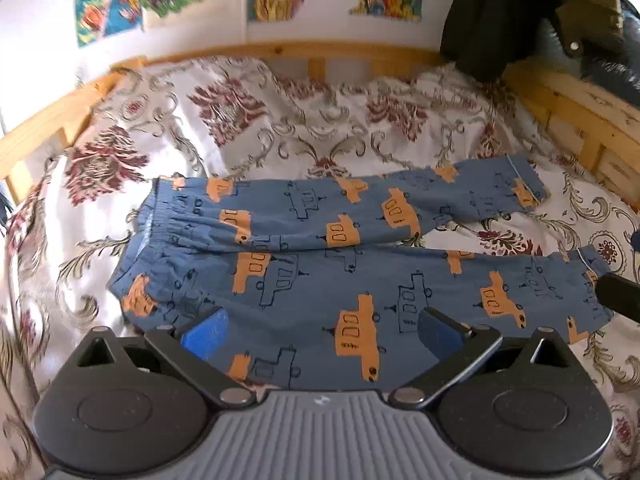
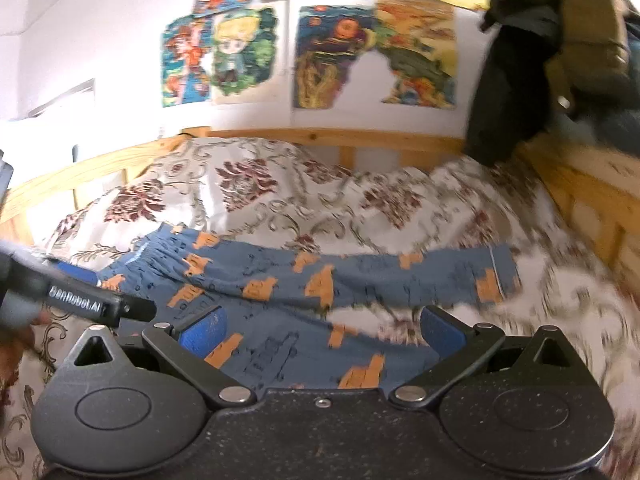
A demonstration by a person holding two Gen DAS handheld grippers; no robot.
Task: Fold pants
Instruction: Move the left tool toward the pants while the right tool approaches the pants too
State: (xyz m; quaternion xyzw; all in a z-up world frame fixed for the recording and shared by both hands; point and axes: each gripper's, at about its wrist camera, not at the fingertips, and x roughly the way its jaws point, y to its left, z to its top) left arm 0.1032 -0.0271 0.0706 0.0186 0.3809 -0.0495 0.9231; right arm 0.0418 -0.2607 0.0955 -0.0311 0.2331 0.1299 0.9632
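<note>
Blue pants [image 1: 304, 280] printed with orange vehicles lie flat on the bed, waistband [image 1: 160, 216] to the left and both legs running right with a gap between them. My left gripper [image 1: 322, 336] hovers open over the near leg, nothing between its blue pads [image 1: 204, 338]. A black part of the right gripper [image 1: 618, 296] shows at the near leg's cuff. The right wrist view is blurred. It shows the pants [image 2: 280, 288] and my right gripper [image 2: 324, 332] open and empty over the near leg. The left gripper [image 2: 80, 300] sits by the waistband.
A floral duvet [image 1: 280, 120] covers the bed inside a wooden frame [image 1: 580, 112]. Dark jackets [image 1: 520, 16] hang over the far right corner. Posters [image 2: 240, 52] hang on the white wall behind the bed.
</note>
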